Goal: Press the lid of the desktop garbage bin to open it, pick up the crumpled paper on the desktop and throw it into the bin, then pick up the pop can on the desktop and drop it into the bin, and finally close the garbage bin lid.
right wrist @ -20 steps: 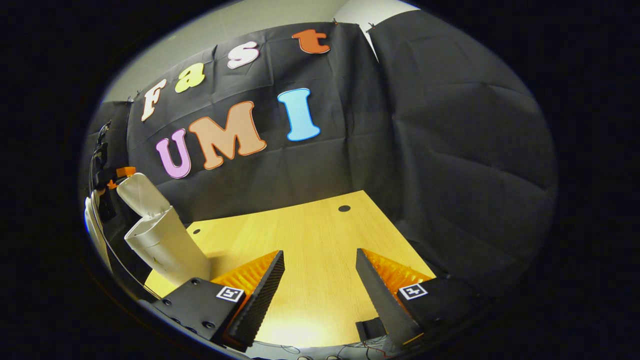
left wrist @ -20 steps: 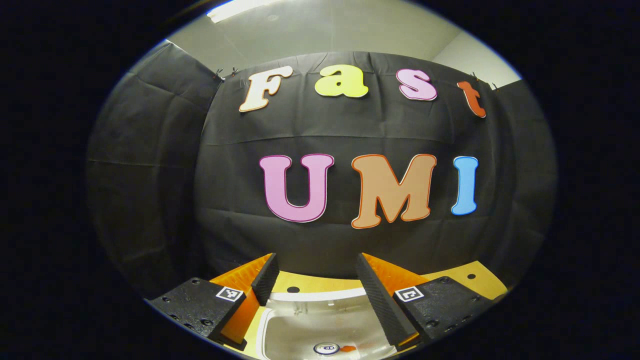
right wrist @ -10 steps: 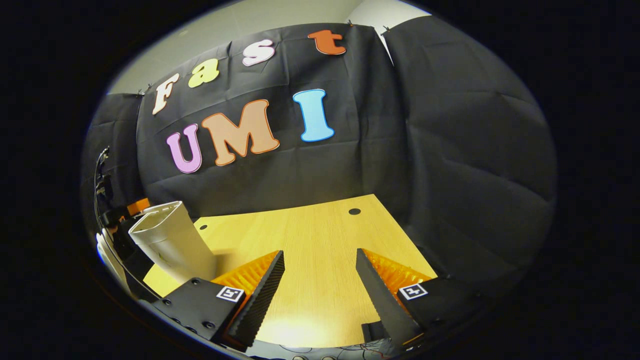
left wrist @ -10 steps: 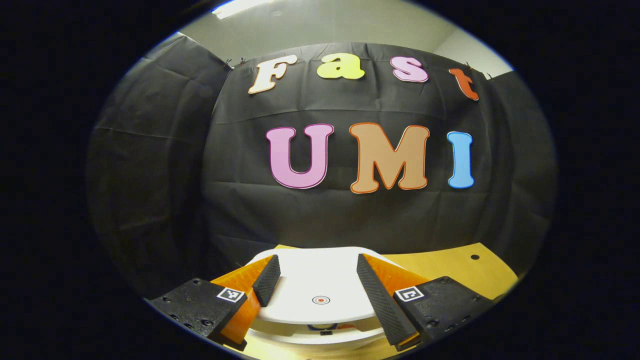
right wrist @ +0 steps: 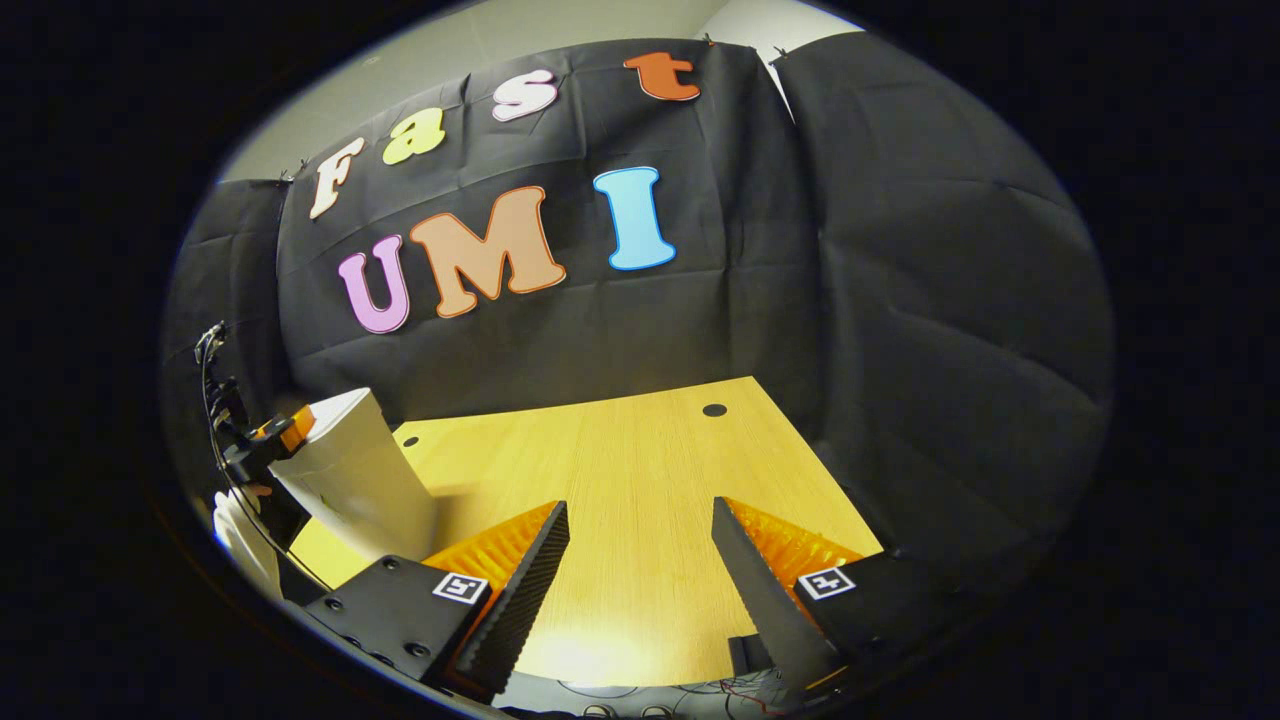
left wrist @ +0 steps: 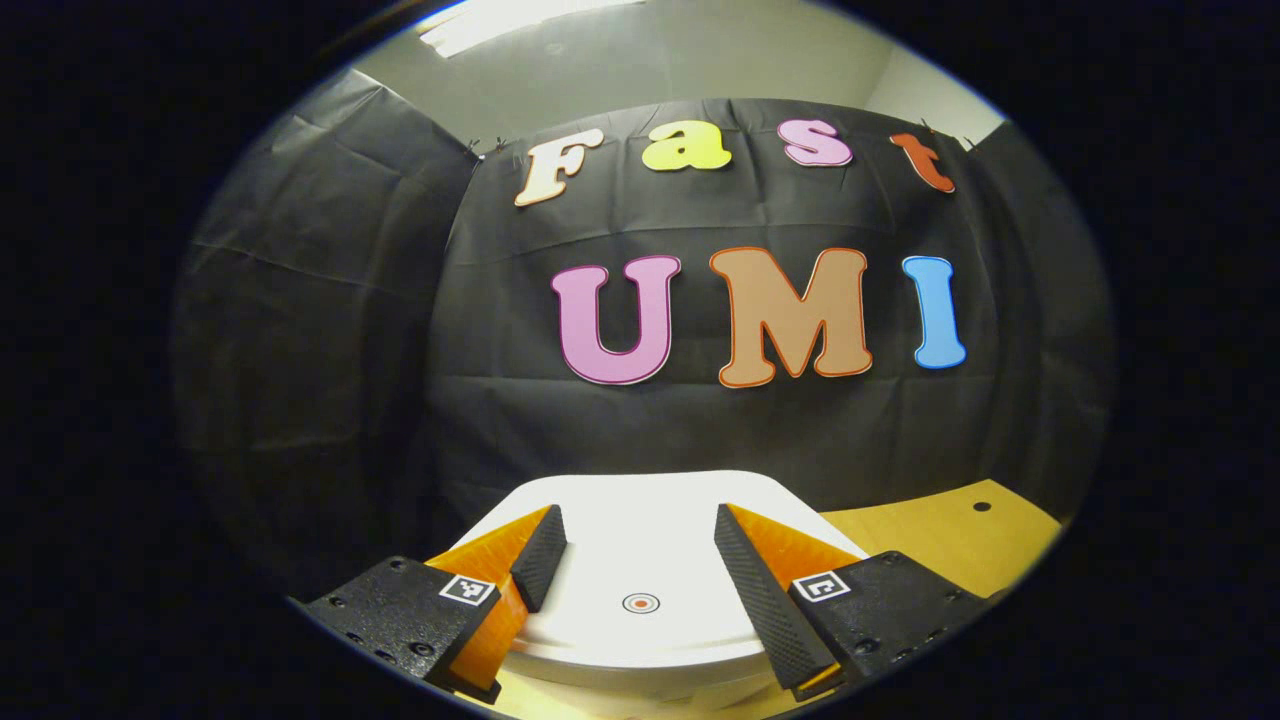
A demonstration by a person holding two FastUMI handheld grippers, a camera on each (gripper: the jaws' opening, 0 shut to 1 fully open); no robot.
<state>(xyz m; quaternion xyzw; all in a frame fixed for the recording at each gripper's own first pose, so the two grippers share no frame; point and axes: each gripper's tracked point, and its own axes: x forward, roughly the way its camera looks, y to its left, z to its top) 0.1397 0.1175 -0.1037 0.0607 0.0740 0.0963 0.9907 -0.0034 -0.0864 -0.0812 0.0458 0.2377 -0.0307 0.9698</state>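
with the lid (left wrist: 640, 560) down on the bin (right wrist: 355, 490) at 9 o'clock, closing looks finished; left gripper (left wrist: 632, 545) and right gripper (right wrist: 640, 545) gape empty, retreat next.

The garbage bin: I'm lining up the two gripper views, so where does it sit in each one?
Left gripper view: the garbage bin is at bottom centre, its white lid lying between the left hand-held gripper fingers.
Right gripper view: the bin stands at the lower left, on the table's near left part.
Shared landmark: the round hole in the wooden table.
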